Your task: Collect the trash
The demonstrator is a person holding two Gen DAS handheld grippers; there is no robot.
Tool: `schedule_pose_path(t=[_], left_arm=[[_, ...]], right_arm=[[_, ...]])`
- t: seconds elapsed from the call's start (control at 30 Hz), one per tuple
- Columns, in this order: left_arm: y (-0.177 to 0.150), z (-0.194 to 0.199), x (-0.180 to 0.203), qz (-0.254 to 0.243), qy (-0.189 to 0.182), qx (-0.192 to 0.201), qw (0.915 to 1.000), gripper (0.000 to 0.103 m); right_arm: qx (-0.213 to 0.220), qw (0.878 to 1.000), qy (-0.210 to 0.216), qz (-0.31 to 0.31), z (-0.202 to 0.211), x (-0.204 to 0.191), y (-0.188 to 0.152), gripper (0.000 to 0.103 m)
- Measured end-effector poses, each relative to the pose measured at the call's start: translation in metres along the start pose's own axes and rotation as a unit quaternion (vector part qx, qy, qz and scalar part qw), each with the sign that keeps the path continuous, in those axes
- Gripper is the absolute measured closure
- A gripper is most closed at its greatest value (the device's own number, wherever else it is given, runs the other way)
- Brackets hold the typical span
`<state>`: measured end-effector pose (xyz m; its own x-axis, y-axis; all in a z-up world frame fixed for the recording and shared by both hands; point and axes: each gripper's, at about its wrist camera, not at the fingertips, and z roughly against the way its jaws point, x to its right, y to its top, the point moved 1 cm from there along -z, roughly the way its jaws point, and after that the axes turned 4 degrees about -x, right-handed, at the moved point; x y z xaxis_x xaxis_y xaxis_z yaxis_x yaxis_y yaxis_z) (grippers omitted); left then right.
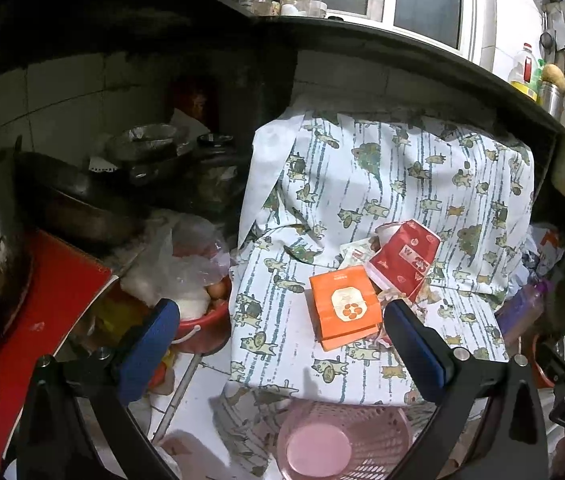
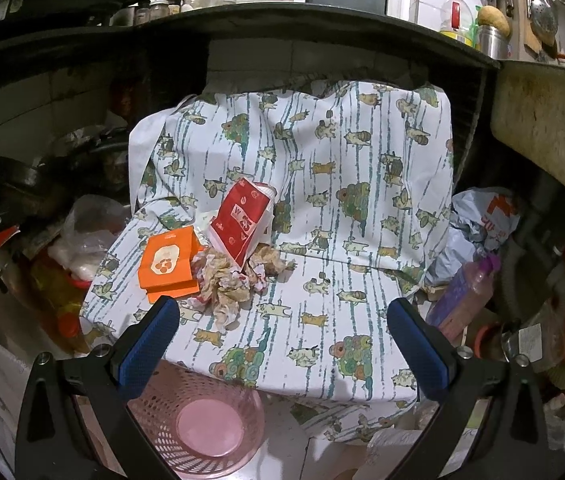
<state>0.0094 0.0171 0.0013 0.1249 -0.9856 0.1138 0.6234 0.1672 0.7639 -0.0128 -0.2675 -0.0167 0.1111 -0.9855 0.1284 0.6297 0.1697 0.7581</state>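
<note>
On a seat draped in a cartoon-print cloth [image 2: 342, 200] lies a heap of trash: an orange carton [image 1: 344, 306] [image 2: 168, 264], a red paper carton [image 1: 404, 260] [image 2: 242, 218] and crumpled paper wrappers [image 2: 228, 280]. A pink mesh basket [image 1: 342, 440] [image 2: 202, 420] stands on the floor below the seat's front edge, with nothing in it. My left gripper [image 1: 282, 332] hovers open over the seat's front, its right finger close to the orange carton. My right gripper [image 2: 282, 332] is open too, held above the seat edge, right of the wrappers. Neither holds anything.
Left of the seat are dark pans [image 1: 82, 200], a red bowl with eggs [image 1: 206, 320] and plastic bags [image 1: 186, 256]. To the right sit a grey bag [image 2: 478, 220] and a purple bottle [image 2: 466, 292]. A dark counter edge [image 2: 322, 20] overhangs behind.
</note>
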Motion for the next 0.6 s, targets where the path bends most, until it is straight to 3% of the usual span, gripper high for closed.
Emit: schedule_pose_path(t=[0.27,0.6], left_arm=[[-0.0007,0.0052,0.003,0.002,-0.012,0.024,0.9996,0.0],[-0.004,0.0001,-0.0034,0.023,-0.033,0.003,0.9992,0.0]], right_arm=[[0.002,1.0,0.004,-0.009,0.0034,0.0031,0.0006,0.0],[0.006,1.0,-0.002,-0.005,0.0051,0.0038,0.0046,0.0]])
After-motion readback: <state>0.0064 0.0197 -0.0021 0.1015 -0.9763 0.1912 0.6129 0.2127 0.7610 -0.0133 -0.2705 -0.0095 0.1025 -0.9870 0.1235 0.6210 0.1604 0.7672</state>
